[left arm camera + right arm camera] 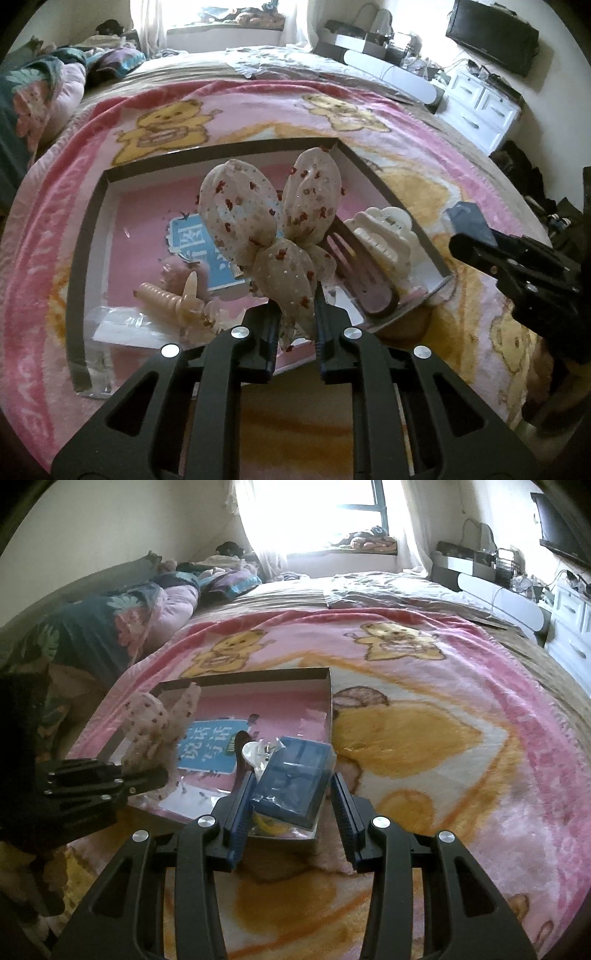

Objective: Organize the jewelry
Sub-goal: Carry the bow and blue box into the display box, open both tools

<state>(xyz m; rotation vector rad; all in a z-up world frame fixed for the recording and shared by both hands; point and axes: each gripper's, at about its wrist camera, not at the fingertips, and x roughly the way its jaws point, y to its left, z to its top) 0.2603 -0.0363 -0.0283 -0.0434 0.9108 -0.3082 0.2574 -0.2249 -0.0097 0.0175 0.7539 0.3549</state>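
A shallow box [88, 221] with a pink floor lies on the blanket. My left gripper [295, 317] is shut on a pale fabric bow hair clip [273, 221] with red specks and holds it above the box. In the box lie a white claw clip [384, 236], a mauve snap clip [369, 288] and a beige spiral clip [170, 299]. My right gripper [291, 794] is open, its fingers either side of a blue case [295, 779] at the box's near right corner. The bow [155, 723] and left gripper [92, 779] show at the left of the right wrist view.
The box sits on a pink blanket with yellow bears [443, 738] spread over a bed. Pillows and bedding [110, 627] lie at the far left. A white dresser [480, 103] stands at the right. The right gripper [517, 266] shows at the right of the left wrist view.
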